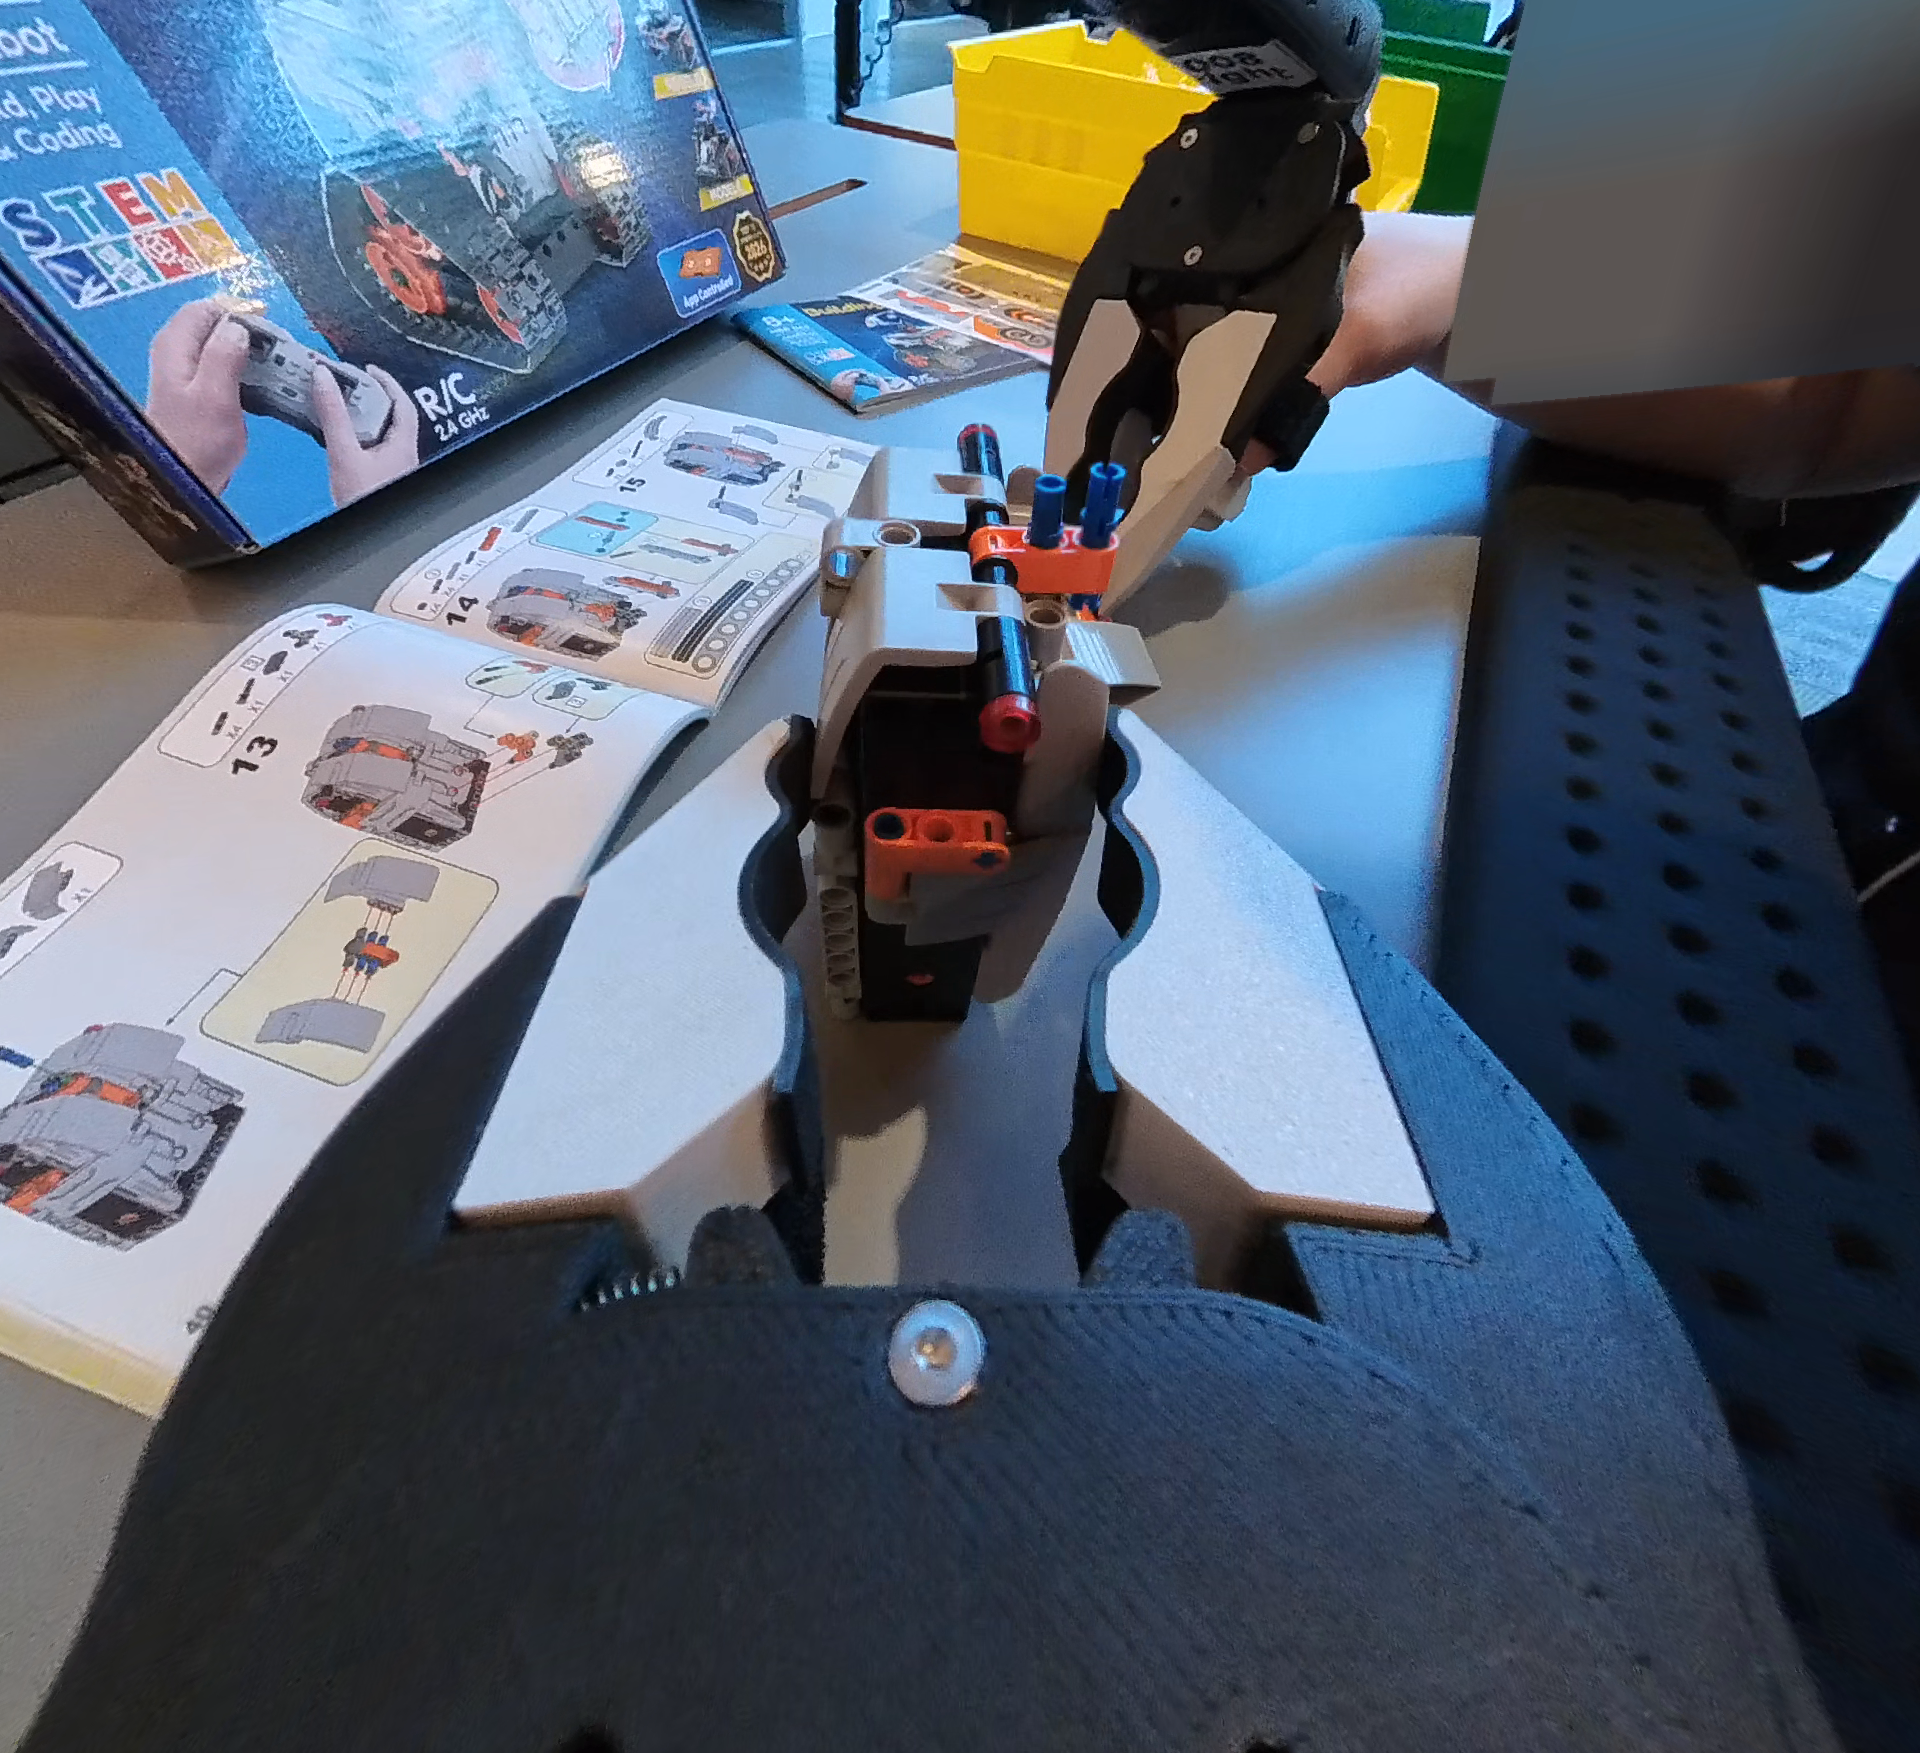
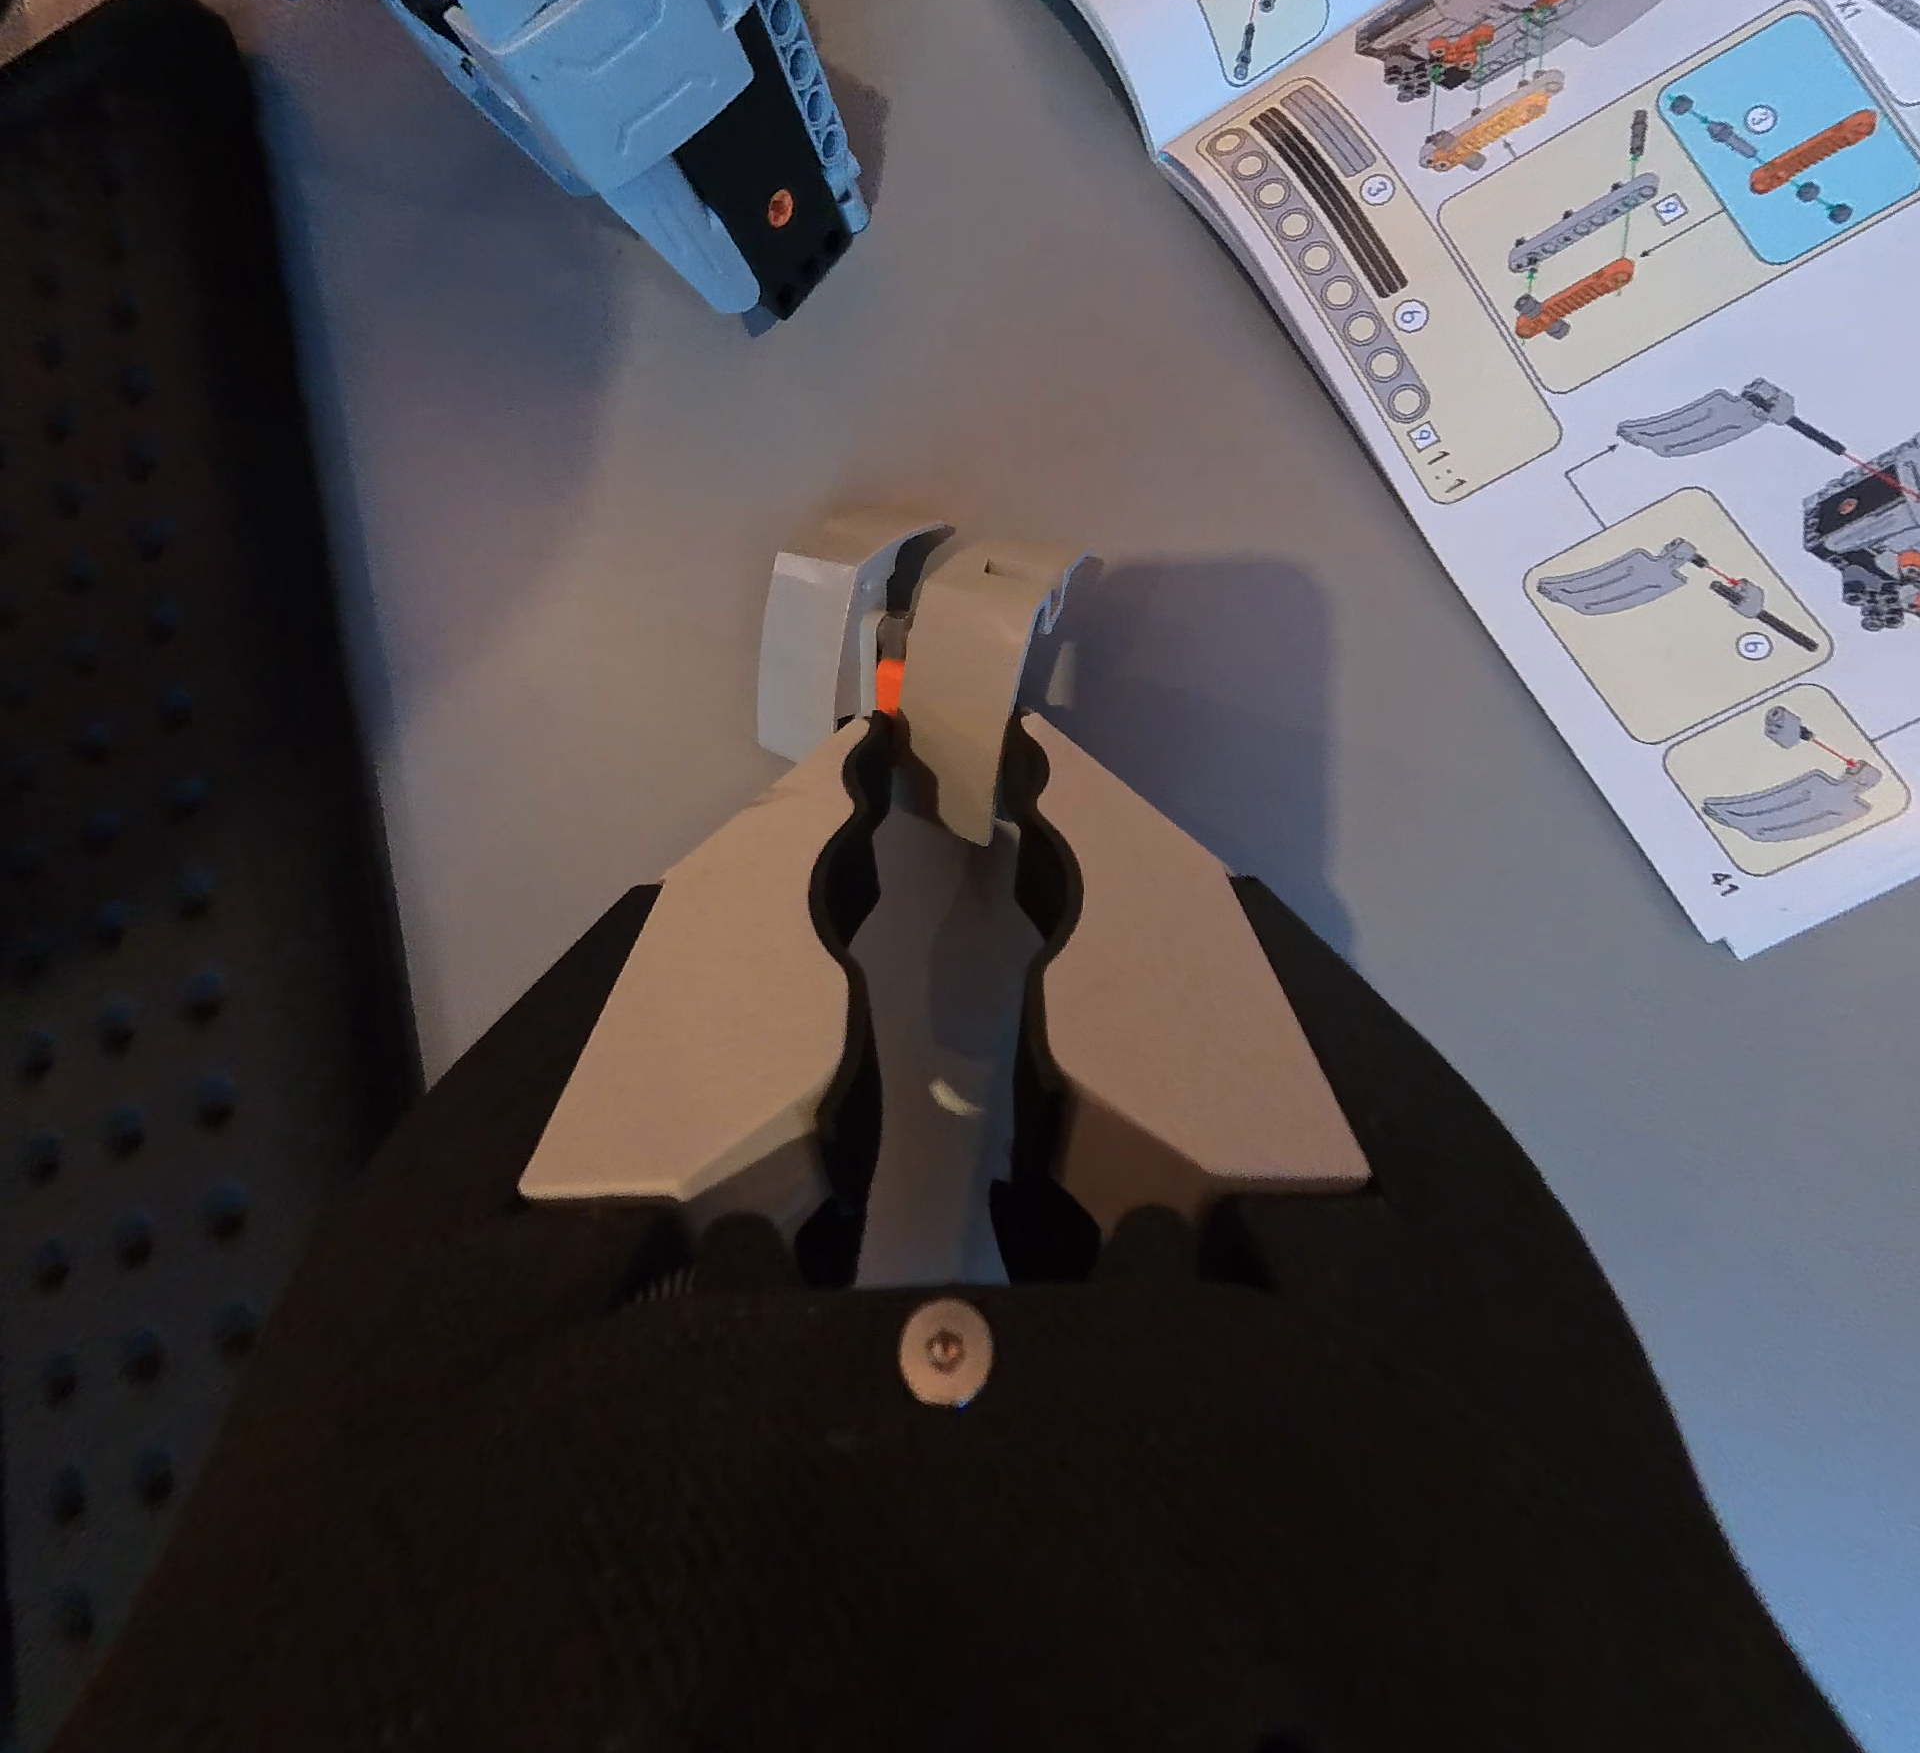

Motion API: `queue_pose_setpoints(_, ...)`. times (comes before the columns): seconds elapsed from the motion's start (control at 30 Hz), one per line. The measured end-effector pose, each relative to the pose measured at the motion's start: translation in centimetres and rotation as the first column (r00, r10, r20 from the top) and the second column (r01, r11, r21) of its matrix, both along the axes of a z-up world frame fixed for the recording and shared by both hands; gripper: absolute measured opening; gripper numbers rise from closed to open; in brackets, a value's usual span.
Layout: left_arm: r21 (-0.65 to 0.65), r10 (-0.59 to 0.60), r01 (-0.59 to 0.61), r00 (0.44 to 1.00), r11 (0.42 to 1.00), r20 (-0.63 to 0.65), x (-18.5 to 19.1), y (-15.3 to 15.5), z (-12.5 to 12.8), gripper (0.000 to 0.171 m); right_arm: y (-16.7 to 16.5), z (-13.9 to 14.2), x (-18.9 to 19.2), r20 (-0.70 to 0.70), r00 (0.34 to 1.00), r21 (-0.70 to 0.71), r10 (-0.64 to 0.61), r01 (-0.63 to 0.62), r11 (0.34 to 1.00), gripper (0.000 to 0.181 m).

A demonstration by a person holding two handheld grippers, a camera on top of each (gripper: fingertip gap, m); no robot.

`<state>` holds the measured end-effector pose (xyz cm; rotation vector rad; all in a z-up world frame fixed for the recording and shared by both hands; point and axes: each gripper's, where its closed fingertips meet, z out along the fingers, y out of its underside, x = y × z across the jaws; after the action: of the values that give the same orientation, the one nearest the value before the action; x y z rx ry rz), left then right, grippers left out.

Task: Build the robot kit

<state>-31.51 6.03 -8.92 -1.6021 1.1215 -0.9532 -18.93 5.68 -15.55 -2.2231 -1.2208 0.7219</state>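
The left hand-held gripper point(image 1: 951, 830) clamps the brick model point(image 1: 935, 768) upright; beside the model, the right hand-held gripper point(image 2: 940, 747) pinches a grey curved-panel piece point(image 2: 966, 664).

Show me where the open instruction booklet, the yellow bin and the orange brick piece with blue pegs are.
instruction booklet point(image 1: 343, 830), left wrist view, near page.
yellow bin point(image 1: 1049, 134), left wrist view, front wall.
orange piece point(image 1: 1044, 557), left wrist view, its face.

My left camera looks forward and slightly down along my fingers, close over the model point(image 1: 925, 768), with my right gripper point(image 1: 1153, 540) beyond, while my right camera looks steeply down at the table point(image 2: 1091, 415), sharing model point(image 2: 644, 72) and manual point(image 2: 1621, 332).
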Motion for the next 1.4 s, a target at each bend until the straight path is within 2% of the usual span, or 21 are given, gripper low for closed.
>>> queue_pose_setpoints(0.07, 0.006, 0.003, -0.003, 1.000, 1.000, 0.017, -0.1, 0.1, 0.0, 0.055, 0.0, 0.0, 0.0, -0.008, 1.000, -0.006, -0.004, 0.004, 1.000, 0.019)
queue_pose_setpoints(0.13, -0.011, 0.044, -0.044, 0.998, 0.999, 0.037, -0.4, 0.3, 0.1, 0.072, 0.0, 0.0, 0.0, -0.011, 1.000, -0.008, -0.005, 0.005, 1.000, 0.019)
queue_pose_setpoints(0.2, -0.035, 0.075, -0.072, 0.994, 0.997, 0.077, -0.7, 0.1, 0.6, 0.079, 0.1, 0.0, -0.1, -0.017, 1.000, -0.006, -0.004, 0.004, 1.000, 0.019)
queue_pose_setpoints(0.33, -0.056, 0.144, -0.137, 0.977, 0.989, 0.160, -1.7, -0.6, 2.0, 0.082, 0.3, 0.3, -0.4, -0.030, 0.999, 0.045, 0.024, -0.023, 0.999, 0.018)
queue_pose_setpoints(0.47, -0.083, 0.229, -0.216, 0.949, 0.973, 0.216, -2.8, -1.5, 2.5, 0.076, 0.6, 1.0, -0.3, -0.016, 0.999, 0.155, 0.046, -0.043, 0.987, 0.017)
queue_pose_setpoints(0.53, 0.013, 0.210, -0.218, 0.955, 0.976, 0.210, -2.6, -2.5, 2.8, 0.076, 0.5, 1.3, -0.4, -0.015, 0.998, 0.215, 0.066, -0.061, 0.975, 0.017)
queue_pose_setpoints(0.6, 0.111, 0.239, -0.262, 0.953, 0.959, 0.185, -2.9, -3.0, 3.4, 0.071, 0.1, 1.5, -0.5, -0.021, 0.996, 0.252, 0.086, -0.078, 0.965, 0.016)
queue_pose_setpoints(0.67, 0.143, 0.255, -0.278, 0.953, 0.950, 0.161, -3.2, -3.3, 3.7, 0.069, -0.2, 1.8, -0.6, -0.027, 0.995, 0.299, 0.098, -0.086, 0.950, 0.015)
queue_pose_setpoints(0.77, 0.097, 0.206, -0.227, 0.960, 0.969, 0.193, -2.8, -4.5, 4.4, 0.047, -0.9, 2.5, -0.9, -0.023, 0.988, 0.392, 0.150, -0.129, 0.911, 0.013)
queue_pose_setpoints(0.87, 0.035, 0.158, -0.170, 0.962, 0.985, 0.223, -2.2, -5.6, 4.7, 0.042, -1.5, 2.7, -1.2, 0.037, 0.980, 0.482, 0.197, -0.190, 0.855, 0.012)
queue_pose_setpoints(0.97, 0.044, 0.058, -0.067, 0.982, 0.997, 0.182, -0.9, -7.4, 4.0, 0.025, -2.3, 2.8, -1.9, 0.100, 0.964, 0.548, 0.245, -0.259, 0.796, 0.012)
queue_pose_setpoints(1.03, 0.054, 0.008, -0.016, 0.987, 0.998, 0.159, 0.0, -8.4, 3.8, 0.022, -2.6, 2.9, -2.2, 0.125, 0.957, 0.570, 0.263, -0.286, 0.770, 0.012)
queue_pose_setpoints(1.23, 0.010, -0.058, 0.057, 0.983, 0.998, 0.172, 1.9, -9.8, 3.7, 0.023, -3.9, 3.5, -3.0, 0.011, 0.951, 0.521, 0.309, -0.269, 0.810, 0.012)
queue_pose_setpoints(1.4, -0.026, -0.028, 0.033, 0.985, 0.999, 0.172, 2.3, -9.3, 3.6, 0.027, -4.8, 6.0, -4.1, -0.211, 0.920, 0.458, 0.331, -0.206, 0.865, 0.012)
